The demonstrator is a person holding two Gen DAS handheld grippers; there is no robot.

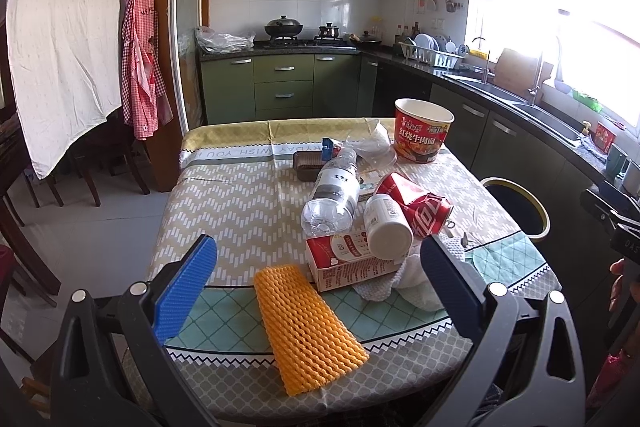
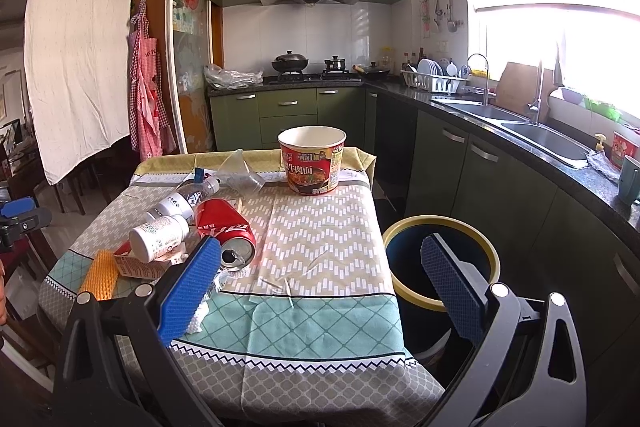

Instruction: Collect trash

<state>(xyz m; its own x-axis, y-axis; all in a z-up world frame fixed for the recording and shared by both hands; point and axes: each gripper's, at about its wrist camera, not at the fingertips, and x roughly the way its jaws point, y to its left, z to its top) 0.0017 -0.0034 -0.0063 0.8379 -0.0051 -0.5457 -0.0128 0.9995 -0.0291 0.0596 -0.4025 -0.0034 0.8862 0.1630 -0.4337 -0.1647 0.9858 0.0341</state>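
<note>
Trash lies on the table [image 1: 224,211]: an orange foam net [image 1: 308,323], a red-and-white carton [image 1: 348,259], a white pill bottle [image 1: 386,225], a crushed red cola can [image 1: 420,207], a clear water bottle [image 1: 334,193], a brown tray [image 1: 306,165], clear plastic wrap [image 1: 372,145] and a red noodle cup [image 1: 422,131]. My left gripper [image 1: 320,267] is open and empty above the near table edge, with the net and carton between its fingers. My right gripper [image 2: 320,271] is open and empty over the table's right part, near the cola can [image 2: 228,231] and the noodle cup [image 2: 312,165].
A dark bin with a yellow rim [image 2: 440,263] stands on the floor right of the table; it also shows in the left wrist view [image 1: 516,205]. Green kitchen cabinets and a sink counter [image 2: 532,135] run along the right. Chairs [image 1: 80,163] stand to the left.
</note>
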